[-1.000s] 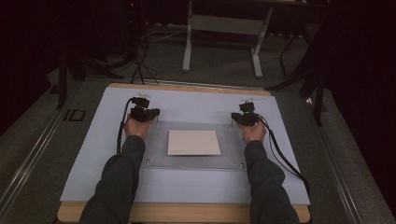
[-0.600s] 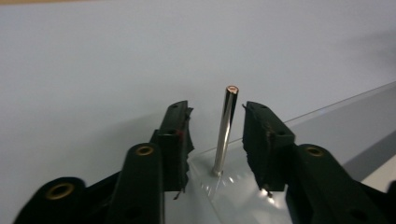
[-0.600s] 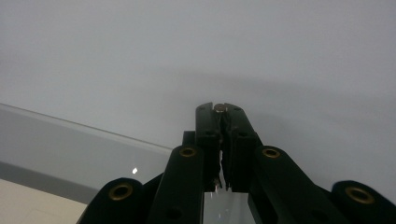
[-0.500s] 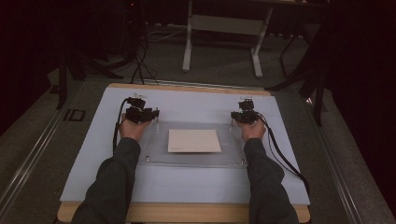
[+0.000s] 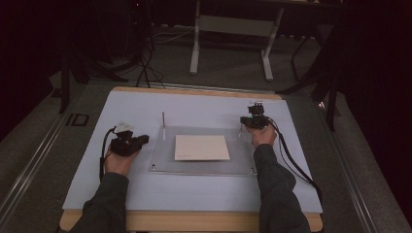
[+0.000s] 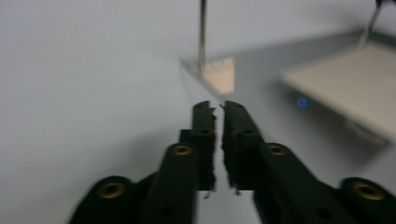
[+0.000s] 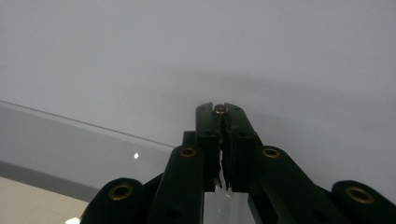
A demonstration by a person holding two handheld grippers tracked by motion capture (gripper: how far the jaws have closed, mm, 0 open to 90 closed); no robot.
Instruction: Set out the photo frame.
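high view: a clear plate lies on the pale sheet that covers the table, and a beige card lies on the middle of the plate. thin metal pins stand at the plate's corners; the far left pin stands upright and free. the left gripper is to the left of the plate, near its left edge but apart from it. its jaws have just been closing, and in the left gripper view the left gripper has them almost together, with only a thin slit and nothing between them; the far left pin rises further ahead, a little blurred. the right gripper is at the plate's far right corner. in the right gripper view the right gripper has narrow jaws that clamp the round top of the far right pin.
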